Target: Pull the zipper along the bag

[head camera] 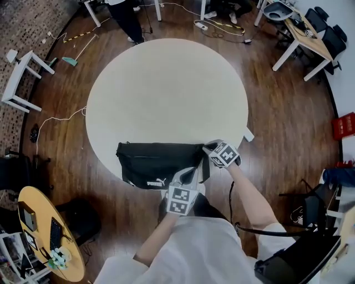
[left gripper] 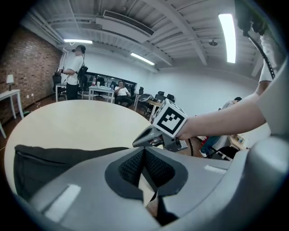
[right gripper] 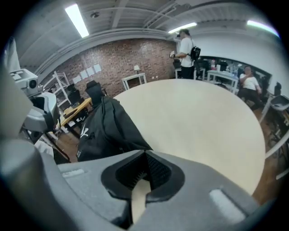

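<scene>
A black waist bag (head camera: 155, 161) with a white logo lies at the near edge of the round pale table (head camera: 166, 89). My left gripper (head camera: 193, 172) is at the bag's right front, jaws shut; in the left gripper view (left gripper: 144, 150) a thin dark strip shows below the pads, and I cannot tell if it is pinched. The bag (left gripper: 40, 162) stretches left of those jaws. My right gripper (head camera: 207, 148) sits at the bag's right end, also shut (right gripper: 144, 154). The bag's corner (right gripper: 106, 131) reaches its tips, with no fabric visible between the pads.
A person (head camera: 125, 16) stands beyond the table's far side. A small wooden table (head camera: 44, 233) with gear is at the lower left, a white side table (head camera: 19, 77) at the left, desks and chairs (head camera: 305, 33) at the upper right. Cables trail over the wooden floor.
</scene>
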{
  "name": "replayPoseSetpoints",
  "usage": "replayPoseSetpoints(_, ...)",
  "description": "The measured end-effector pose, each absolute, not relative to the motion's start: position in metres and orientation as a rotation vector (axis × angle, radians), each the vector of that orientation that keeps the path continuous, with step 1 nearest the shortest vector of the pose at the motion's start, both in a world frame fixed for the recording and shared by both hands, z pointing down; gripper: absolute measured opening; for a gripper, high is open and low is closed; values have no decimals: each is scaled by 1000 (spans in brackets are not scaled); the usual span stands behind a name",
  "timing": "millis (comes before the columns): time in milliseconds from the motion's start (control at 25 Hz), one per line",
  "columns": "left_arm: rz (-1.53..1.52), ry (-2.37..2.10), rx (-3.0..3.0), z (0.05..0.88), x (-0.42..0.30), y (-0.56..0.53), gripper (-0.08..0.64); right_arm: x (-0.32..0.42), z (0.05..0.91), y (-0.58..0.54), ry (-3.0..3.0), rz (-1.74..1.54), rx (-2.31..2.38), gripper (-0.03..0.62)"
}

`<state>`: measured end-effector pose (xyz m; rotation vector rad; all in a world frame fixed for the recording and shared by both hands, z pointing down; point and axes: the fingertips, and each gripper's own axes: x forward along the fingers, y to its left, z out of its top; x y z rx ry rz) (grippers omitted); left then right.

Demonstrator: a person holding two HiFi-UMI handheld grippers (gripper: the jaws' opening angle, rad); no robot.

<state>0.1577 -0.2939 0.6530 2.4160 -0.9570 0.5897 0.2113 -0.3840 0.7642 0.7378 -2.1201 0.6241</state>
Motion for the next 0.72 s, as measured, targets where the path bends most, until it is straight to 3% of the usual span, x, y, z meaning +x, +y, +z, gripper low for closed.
replayPoseSetpoints(280, 602, -996, 2219, 701, 196, -301, 18, 200, 818, -383, -1964, 673, 359, -9)
replayPoseSetpoints(480, 631, -1052, 2030, 742, 213, -315, 177, 197, 819, -385, -1942, 778, 251, -9)
replayPoseSetpoints(720, 634, -1207, 1815, 787, 213, -329, 185, 196, 819, -381, -1950, 803, 211, -9)
